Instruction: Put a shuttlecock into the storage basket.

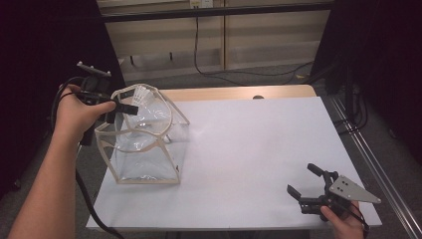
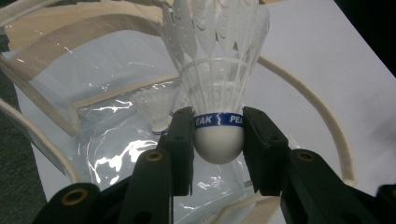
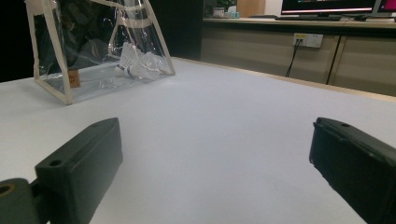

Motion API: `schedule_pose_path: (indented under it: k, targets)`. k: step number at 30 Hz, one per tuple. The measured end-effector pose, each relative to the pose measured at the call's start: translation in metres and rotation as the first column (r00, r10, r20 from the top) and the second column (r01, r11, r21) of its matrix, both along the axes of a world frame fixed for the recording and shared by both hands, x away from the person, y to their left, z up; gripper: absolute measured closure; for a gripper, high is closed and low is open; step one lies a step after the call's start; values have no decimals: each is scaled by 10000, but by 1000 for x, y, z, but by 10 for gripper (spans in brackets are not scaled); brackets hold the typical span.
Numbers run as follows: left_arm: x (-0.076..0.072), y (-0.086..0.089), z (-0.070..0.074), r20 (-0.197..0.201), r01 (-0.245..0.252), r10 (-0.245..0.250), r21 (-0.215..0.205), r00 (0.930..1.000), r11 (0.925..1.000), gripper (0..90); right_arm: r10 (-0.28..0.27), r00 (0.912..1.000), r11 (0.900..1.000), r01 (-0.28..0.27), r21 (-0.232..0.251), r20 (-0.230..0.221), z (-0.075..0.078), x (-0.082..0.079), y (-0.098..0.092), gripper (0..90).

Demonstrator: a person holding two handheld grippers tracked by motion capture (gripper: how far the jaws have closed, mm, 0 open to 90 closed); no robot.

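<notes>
We are gripping shuttlecock by cork in left gripper above clear bag, worktop's left edge; risking catching rim, crushing feathers. Right gripper resting wide open, holding nothing.

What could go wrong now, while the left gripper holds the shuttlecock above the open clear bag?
1. The left gripper grips the shuttlecock only at its round cork, so it might slip or tilt.
2. Its feathers could catch on the clear bag handle.
3. The right gripper rests apart, so the soft bag may shift.
</notes>
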State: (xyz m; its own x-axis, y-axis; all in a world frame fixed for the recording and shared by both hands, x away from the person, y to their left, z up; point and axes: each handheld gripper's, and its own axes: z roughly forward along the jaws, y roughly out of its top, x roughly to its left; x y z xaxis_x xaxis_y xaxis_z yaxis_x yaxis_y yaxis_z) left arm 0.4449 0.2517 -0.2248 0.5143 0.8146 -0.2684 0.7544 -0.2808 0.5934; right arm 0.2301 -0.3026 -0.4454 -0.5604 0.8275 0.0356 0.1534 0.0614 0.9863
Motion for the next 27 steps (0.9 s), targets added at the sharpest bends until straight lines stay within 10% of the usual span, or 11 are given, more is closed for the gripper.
schedule_pose_path:
  k: [27]
  targets:
    - [1,1,-17,-398,176,-167,204,9991,9996,653,22,10000,10000,-22,-36,-3,0,0,0,24]
